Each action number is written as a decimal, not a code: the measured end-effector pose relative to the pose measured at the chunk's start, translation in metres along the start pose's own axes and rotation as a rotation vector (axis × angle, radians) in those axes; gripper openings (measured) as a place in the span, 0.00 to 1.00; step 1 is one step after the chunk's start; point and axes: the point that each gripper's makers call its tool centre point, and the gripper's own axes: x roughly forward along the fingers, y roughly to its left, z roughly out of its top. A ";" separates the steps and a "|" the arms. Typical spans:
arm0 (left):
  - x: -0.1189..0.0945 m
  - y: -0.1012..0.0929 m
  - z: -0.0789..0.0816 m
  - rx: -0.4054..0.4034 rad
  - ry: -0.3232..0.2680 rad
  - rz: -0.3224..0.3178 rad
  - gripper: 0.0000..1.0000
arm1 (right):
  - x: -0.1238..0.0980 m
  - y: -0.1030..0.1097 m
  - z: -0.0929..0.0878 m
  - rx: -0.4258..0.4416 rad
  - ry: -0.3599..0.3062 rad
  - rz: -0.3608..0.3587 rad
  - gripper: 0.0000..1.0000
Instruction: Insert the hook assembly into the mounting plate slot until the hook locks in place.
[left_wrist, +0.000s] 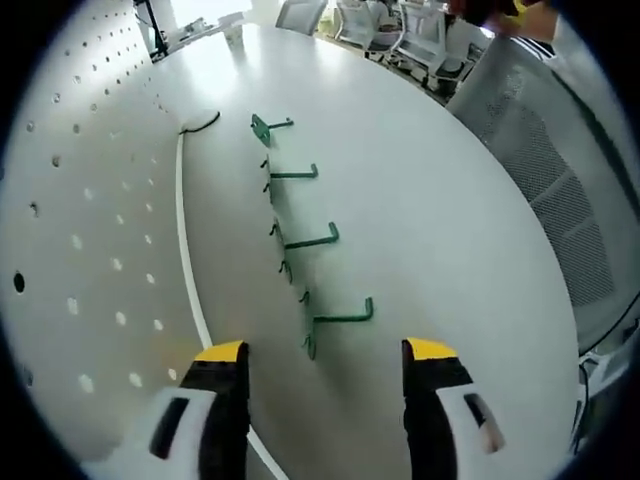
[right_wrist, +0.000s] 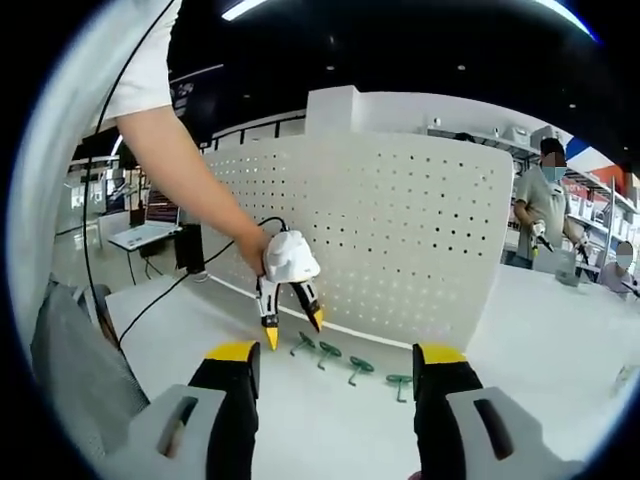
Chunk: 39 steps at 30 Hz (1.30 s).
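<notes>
1. Lying in a row on the desk beside the pegboard, four green hooks sit untouched.
2. Left tool hovers released over the nearest hook; right tool is released too.
3. Likely risk: a skewed pinch could spin the hook flat, missing the holes.

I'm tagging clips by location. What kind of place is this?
Probably an open office or lab: a white table, mesh chairs, a laptop on a desk, and other people standing behind the pegboard.
</notes>
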 end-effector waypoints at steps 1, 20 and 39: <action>0.000 0.000 0.001 -0.001 -0.002 0.001 0.57 | 0.000 0.000 0.000 -0.001 0.000 0.000 0.60; 0.000 0.010 0.003 -0.125 -0.034 0.086 0.18 | 0.001 -0.002 -0.001 0.014 0.000 0.000 0.52; 0.000 0.005 0.008 -0.058 0.001 0.159 0.04 | -0.001 -0.003 0.000 0.025 -0.007 -0.002 0.50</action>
